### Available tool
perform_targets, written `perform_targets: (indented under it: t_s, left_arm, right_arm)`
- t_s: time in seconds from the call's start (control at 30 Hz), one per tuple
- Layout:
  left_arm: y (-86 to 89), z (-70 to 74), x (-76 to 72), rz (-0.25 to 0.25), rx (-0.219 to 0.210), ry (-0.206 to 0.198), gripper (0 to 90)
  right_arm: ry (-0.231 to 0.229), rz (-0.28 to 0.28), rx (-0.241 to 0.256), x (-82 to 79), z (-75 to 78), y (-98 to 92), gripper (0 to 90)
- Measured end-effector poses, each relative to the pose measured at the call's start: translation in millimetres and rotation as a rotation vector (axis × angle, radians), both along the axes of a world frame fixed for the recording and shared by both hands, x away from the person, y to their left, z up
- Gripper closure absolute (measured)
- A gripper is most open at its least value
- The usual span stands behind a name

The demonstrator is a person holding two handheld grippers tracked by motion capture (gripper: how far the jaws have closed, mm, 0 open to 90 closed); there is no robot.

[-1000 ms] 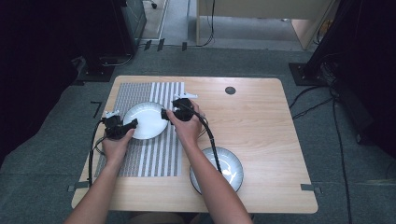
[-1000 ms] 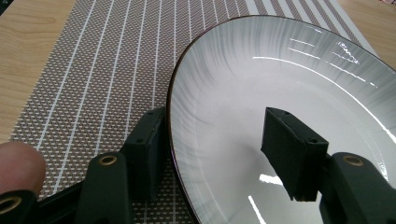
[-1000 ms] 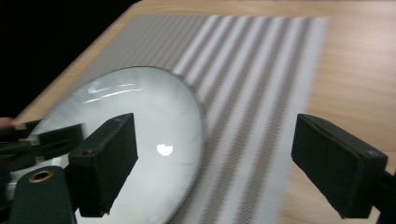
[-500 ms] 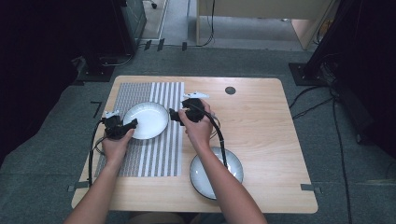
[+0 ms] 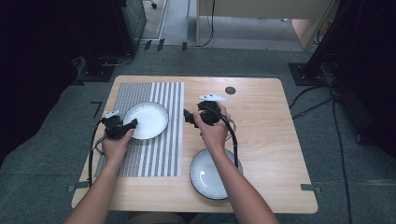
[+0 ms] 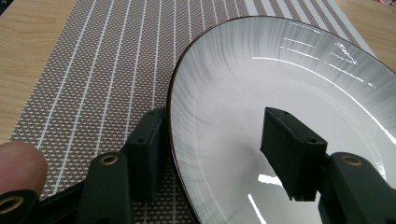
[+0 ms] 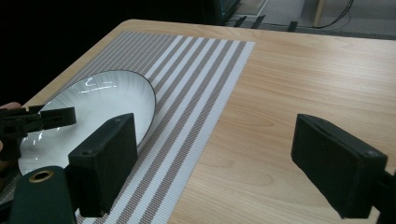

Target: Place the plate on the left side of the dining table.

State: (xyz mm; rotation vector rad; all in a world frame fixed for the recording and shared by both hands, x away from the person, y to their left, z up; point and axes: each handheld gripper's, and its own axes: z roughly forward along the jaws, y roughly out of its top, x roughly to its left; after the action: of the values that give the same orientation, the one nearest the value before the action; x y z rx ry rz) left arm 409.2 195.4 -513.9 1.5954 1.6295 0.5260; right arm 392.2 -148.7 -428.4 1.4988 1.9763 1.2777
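A white ribbed plate [image 5: 148, 119] with a dark rim lies on the striped placemat [image 5: 161, 154]. My left gripper [image 5: 132, 124] is open at the plate's left rim. In the left gripper view its jaws straddle that rim [image 6: 175, 140], one outside over the mat and one above the plate's inside [image 6: 215, 122]. My right gripper [image 5: 187, 116] is open and holds nothing. It hovers just right of the placemat, jaws pointing toward the plate [image 7: 100, 100], with bare wood between them [image 7: 217, 133]. A second white plate [image 5: 205, 177] sits near the front edge, partly under my right forearm.
The wooden table [image 5: 266, 121] has a small black round grommet [image 5: 230, 90] at the back. Bare wood stretches to the right of the right hand. Cables run across the carpet around the table.
My right gripper has drawn back to the right, from the plate's right rim to the bare wood past the placemat. The left gripper and the plate have stayed put.
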Motion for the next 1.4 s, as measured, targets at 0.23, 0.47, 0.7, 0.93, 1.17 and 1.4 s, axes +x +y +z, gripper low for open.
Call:
perform_targets:
  t_s: [0.23,0.47,0.7,0.93,1.17,1.4]
  left_arm:
    - [4.8,2.6,-2.1,0.004,-0.021,-0.011,41.2]
    - [13.9,5.8,-0.4,-0.021,-0.065,0.038,26.1]
    - [17.2,14.8,-7.8,-0.046,-0.029,0.028,18.5]
    - [15.2,29.9,-20.7,-0.062,-0.003,-0.029,17.6]
    - [15.7,35.3,-36.5,-0.061,0.009,-0.046,17.5]
    - [16.5,40.8,-56.0,-0.061,0.021,-0.078,17.6]
  right_arm:
    - [0.002,-0.014,-0.004,-10.6,-2.1,-18.7,14.5]
    - [0.007,-0.028,0.009,-22.4,-3.9,-40.5,14.5]
    - [-0.005,-0.042,0.02,-32.5,-0.6,-63.6,14.5]
    - [-0.006,-0.063,0.025,-43.3,-0.3,-83.4,14.5]
    - [-0.001,-0.082,0.03,-53.7,-2.7,-101.2,14.5]
    - [0.007,-0.111,0.041,-64.0,-4.8,-119.0,14.5]
